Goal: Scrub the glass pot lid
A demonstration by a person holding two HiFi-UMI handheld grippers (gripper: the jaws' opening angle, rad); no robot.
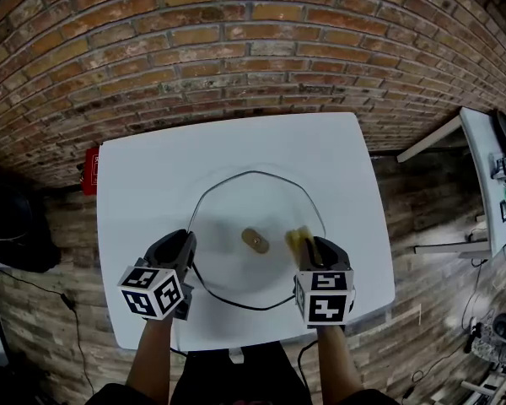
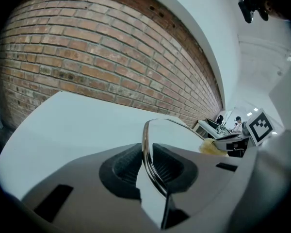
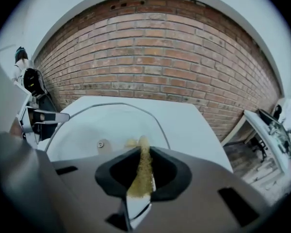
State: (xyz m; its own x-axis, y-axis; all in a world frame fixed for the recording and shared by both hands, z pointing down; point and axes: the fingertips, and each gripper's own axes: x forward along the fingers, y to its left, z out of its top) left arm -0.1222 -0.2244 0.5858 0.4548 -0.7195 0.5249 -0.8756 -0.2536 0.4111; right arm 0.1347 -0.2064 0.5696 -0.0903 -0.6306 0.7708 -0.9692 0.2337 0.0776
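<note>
On the table (image 1: 143, 175), my left gripper (image 1: 187, 241) has its jaws closed on the lid (image 1: 253, 209) rim; my right gripper (image 1: 319, 247) clamps a yellow sponge (image 1: 298, 241).

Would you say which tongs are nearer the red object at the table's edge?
Left. The left tongs clamp the round glass lid's rim toward the red object; the right tongs sit across the lid.

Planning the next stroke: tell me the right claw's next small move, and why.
Probably drag the right claw sideways toward the knob: its yellow scrub pad is pinched over the glass pot lid, right of the knob, while the left claw grips the rim.
</note>
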